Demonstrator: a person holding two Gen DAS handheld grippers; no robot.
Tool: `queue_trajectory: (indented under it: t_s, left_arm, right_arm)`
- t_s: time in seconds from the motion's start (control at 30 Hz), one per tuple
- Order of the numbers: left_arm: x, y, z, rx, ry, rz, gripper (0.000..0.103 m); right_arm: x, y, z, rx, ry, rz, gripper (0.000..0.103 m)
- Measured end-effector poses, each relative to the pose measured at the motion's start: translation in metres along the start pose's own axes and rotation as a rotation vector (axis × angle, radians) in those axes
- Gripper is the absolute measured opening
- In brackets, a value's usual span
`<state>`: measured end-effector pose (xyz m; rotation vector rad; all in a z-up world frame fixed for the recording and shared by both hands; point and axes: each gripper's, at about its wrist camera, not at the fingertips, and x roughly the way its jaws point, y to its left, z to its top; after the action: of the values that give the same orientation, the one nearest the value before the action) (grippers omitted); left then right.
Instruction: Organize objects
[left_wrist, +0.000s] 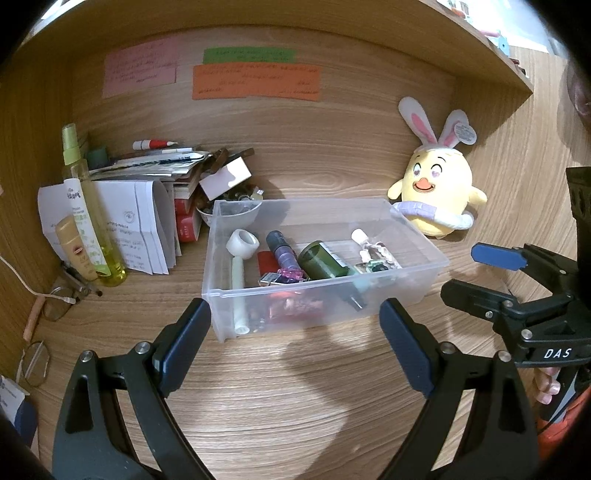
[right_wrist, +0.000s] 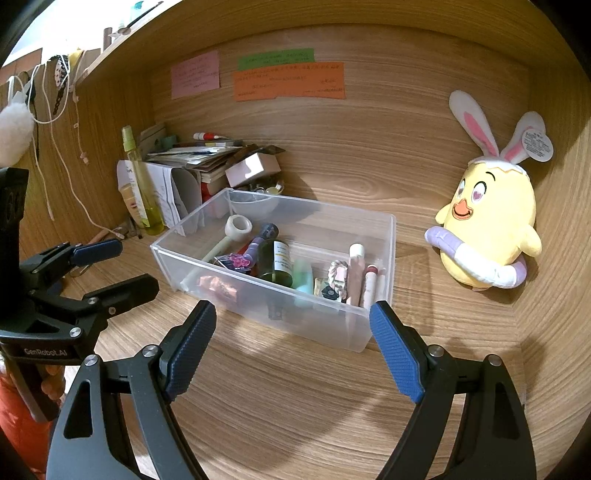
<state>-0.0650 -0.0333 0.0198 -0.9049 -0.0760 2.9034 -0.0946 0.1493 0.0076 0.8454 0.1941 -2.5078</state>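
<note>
A clear plastic bin (left_wrist: 424, 243) (right_wrist: 384, 236) sits mid-desk, holding several small items: a white tube (left_wrist: 240, 258), a purple bottle (left_wrist: 282, 251), a dark green bottle (left_wrist: 321, 260) (right_wrist: 277, 262) and pink tubes (right_wrist: 356, 273). My left gripper (left_wrist: 295, 317) hovers just in front of the bin, open and empty. My right gripper (right_wrist: 293, 321) hangs before the bin's near corner, also open and empty. Each gripper shows in the other's view: the right gripper (left_wrist: 469, 273) at the right edge, the left gripper (right_wrist: 122, 266) at the left edge.
A yellow chick plush with rabbit ears (left_wrist: 436, 192) (right_wrist: 491, 225) leans on the right wall. Back left are a green spray bottle (left_wrist: 92, 206), folded papers (left_wrist: 140, 225), stacked books and a small bowl (left_wrist: 236, 214). Glasses (left_wrist: 55, 306) lie at the left. Coloured notes (left_wrist: 255, 81) hang on the back wall.
</note>
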Motion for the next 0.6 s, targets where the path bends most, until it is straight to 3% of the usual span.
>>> queue_trajectory:
  t_s: [0.6]
  left_arm:
    - [0.0006,0.0021,0.003,-0.001,0.001,-0.009,0.093]
  right_arm:
    - [-0.0003,-0.0003,-0.0003,0.0,0.001,-0.001,0.083]
